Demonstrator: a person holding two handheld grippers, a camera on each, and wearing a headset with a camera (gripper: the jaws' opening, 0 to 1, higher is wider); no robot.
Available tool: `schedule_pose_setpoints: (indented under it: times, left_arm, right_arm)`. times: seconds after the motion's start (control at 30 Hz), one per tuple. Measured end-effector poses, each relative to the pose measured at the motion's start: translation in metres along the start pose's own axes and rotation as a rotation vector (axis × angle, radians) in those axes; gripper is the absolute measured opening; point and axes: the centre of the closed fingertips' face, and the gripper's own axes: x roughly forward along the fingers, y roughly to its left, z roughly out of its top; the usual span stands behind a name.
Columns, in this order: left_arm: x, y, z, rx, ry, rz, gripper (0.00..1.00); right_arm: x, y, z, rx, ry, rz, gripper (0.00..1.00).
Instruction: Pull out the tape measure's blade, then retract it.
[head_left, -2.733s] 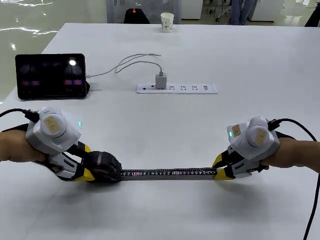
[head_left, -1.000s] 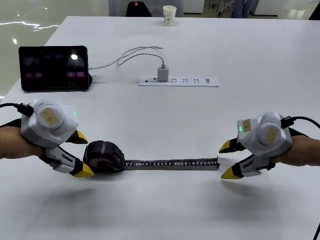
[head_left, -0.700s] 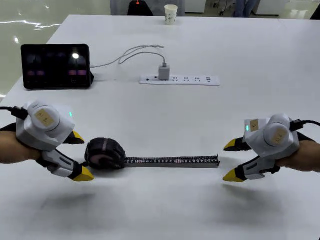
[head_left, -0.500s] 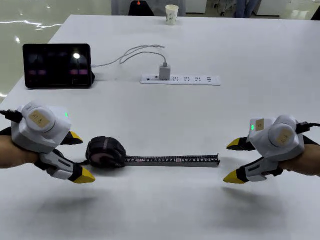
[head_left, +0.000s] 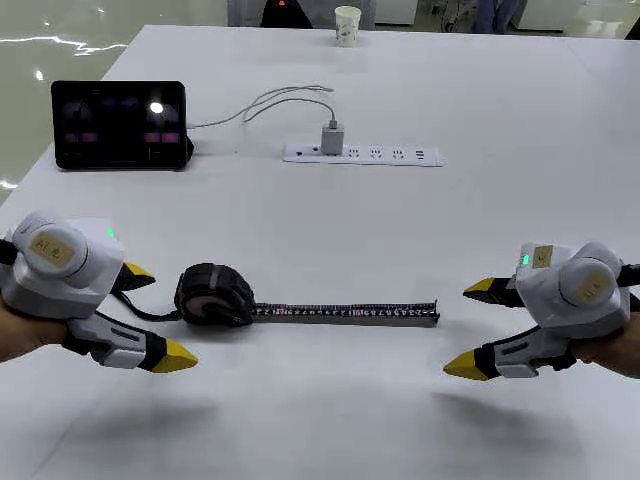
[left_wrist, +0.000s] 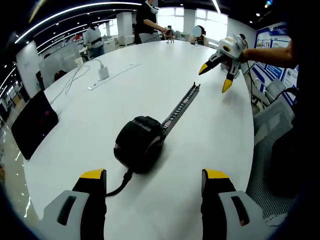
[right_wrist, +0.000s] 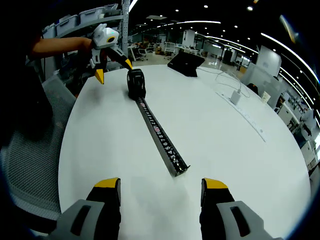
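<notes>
The black tape measure case lies on the white table, its blade pulled out to the right and lying flat. My left gripper is open just left of the case and does not touch it. My right gripper is open a little right of the blade's end hook. In the left gripper view the case sits ahead of the open jaws, with the blade running toward the right gripper. The right gripper view shows the blade leading to the case and the left gripper.
A dark tablet stands at the back left. A white power strip with a plugged charger and cable lies mid-table. A paper cup stands at the far edge. A short cord trails from the case's left side.
Both grippers have opened and let go: the left of the case, the right of the blade's end. Each has backed away outward. The blade stays extended on the table.
</notes>
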Motion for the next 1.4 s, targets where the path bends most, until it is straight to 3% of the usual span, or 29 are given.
schedule_pose_setpoints:
  times: [0.23,0.67,0.9,1.4]
  left_arm:
    - [-0.001,-0.013,-0.004,-0.029,-0.022,0.007,0.77]
    - [-0.013,-0.022,-0.001,-0.142,-0.160,0.102,0.84]
    - [-0.015,-0.032,0.000,-0.182,-0.202,0.135,0.88]
    - [-0.021,-0.046,0.010,-0.216,-0.283,0.212,0.93]
  right_arm:
    - [-0.002,0.010,0.005,0.053,-0.043,-0.025,0.67]
    - [-0.006,0.025,0.007,0.133,-0.105,-0.072,0.72]
    - [-0.009,0.031,0.011,0.181,-0.142,-0.103,0.76]
    - [-0.014,0.044,0.024,0.263,-0.218,-0.182,0.85]
